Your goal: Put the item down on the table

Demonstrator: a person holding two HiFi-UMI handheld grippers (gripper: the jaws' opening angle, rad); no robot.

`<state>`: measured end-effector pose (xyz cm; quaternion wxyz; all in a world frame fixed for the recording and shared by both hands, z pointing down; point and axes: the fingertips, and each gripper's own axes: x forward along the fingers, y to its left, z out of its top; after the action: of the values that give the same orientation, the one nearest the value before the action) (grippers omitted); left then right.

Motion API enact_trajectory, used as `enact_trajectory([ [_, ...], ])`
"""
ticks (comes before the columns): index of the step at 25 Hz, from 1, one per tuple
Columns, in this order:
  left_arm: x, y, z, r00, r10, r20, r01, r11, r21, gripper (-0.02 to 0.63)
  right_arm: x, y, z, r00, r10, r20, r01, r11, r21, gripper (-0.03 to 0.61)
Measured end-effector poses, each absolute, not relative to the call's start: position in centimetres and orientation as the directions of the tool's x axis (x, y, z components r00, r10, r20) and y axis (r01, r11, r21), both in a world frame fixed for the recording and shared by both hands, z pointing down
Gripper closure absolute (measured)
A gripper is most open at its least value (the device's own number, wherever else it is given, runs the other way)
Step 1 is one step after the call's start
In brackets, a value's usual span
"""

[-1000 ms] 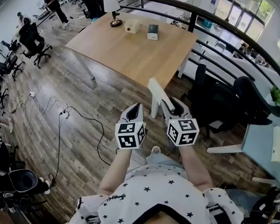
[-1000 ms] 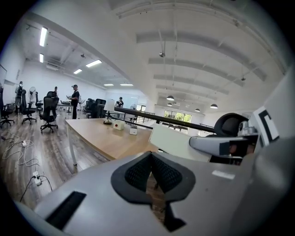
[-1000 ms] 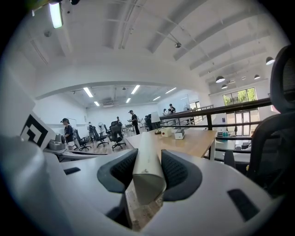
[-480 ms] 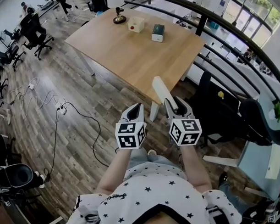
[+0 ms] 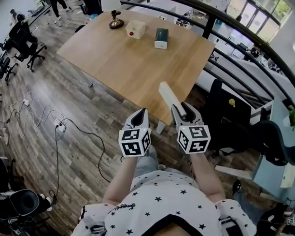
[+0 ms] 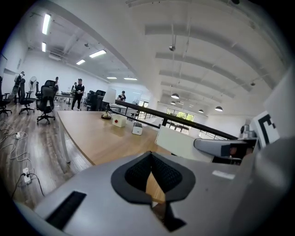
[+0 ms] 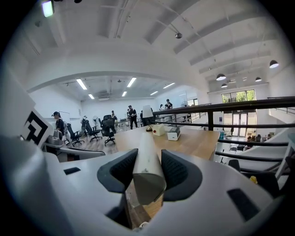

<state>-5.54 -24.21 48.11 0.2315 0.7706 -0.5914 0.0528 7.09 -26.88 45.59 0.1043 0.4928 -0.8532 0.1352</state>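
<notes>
Head view shows the carry step: the right tongs [image 5: 182,111] are clamped on a long white bar [image 5: 166,94], held in the air by the near corner of the wooden bench [image 5: 135,61] and not yet resting on it. The right gripper view confirms the grip, with both pads pressed on the flanks of the bar [image 7: 146,166] near its rear end. The left tongs [image 5: 140,117] are closed with nothing between them, their tips meeting in the left gripper view [image 6: 150,159].

My judgement of the next move: reach further over the bare wood, well short of the two small boxes [image 5: 135,29] at the far side, lower until the bar lies flat, then let the pads part.

The bar's long axis runs along the tongs, away from the person, its free end leading up and slightly left toward the bench.
</notes>
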Motion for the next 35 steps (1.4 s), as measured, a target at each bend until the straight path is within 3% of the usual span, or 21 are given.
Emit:
enact_trajectory([
  [15,-9.5,-38.0,50.4,0.379,-0.829,0.411,-0.915,-0.268,0.302,0.603,3.5,-40.4,51.4,-0.393,-0.811,0.435,-0.911,0.407,-0.064,0.428],
  [35,-11.6,-45.9,54.6,0.510,-0.712,0.482,-0.858,-0.381,0.344,0.603,2.3,-48.1,58.6,-0.217,-0.807,0.549,-0.934,0.335,0.124,0.428],
])
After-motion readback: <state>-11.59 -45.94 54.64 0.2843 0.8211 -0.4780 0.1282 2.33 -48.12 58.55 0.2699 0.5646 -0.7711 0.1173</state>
